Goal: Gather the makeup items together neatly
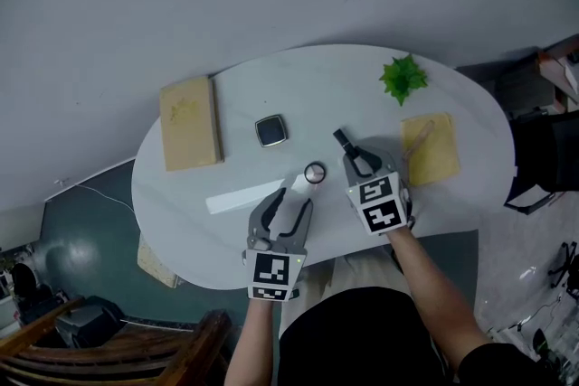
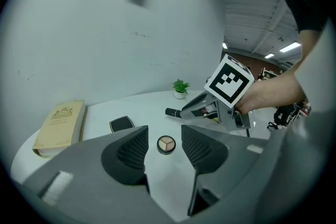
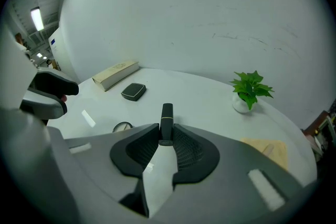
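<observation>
My right gripper (image 1: 357, 158) is shut on a slim black makeup tube (image 1: 343, 140) with a thin gold band. In the right gripper view the tube (image 3: 167, 114) sticks out past the pads, above the white table (image 1: 344, 77). A round open compact (image 1: 314, 173) with beige shades lies on the table just ahead of my left gripper (image 1: 288, 203). In the left gripper view that compact (image 2: 167, 144) shows in the gap between the open jaws, beyond the tips and untouched. A black square compact (image 1: 270, 131) lies farther back, left of centre.
A tan book (image 1: 190, 122) lies at the table's left end. A small green plant (image 1: 403, 79) stands at the back right, with a yellow cloth (image 1: 431, 147) in front of it. Wooden furniture (image 1: 118, 348) sits on the floor at lower left.
</observation>
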Demonstrator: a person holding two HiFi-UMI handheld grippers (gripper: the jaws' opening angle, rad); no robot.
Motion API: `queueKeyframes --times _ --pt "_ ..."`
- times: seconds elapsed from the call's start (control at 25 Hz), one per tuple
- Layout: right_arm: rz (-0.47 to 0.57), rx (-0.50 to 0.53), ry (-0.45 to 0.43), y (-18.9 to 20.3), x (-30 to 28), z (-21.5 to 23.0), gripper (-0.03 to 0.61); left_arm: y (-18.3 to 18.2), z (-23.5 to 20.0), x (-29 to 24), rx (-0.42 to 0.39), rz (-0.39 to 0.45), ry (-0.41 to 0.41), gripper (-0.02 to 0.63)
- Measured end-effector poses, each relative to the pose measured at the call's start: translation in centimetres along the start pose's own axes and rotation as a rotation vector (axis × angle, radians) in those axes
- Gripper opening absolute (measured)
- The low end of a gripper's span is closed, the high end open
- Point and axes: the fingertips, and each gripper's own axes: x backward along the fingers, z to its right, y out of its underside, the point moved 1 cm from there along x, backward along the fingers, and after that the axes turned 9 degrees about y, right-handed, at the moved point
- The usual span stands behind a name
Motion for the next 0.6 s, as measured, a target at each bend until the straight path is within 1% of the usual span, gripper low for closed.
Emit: queueKeyframes --times 0.4,0.6 --pt "0.035 -0.098 0.074 1.2 1.5 -1.7 0.094 0.5 -0.6 1.2 -0.041 -0.001 0.075 0.196" --pt "0.03 -0.12 0.105 2.5 1.6 -2.9 0.094 0.8 -1.1 1.6 -0.05 0.002 0.097 0.195"
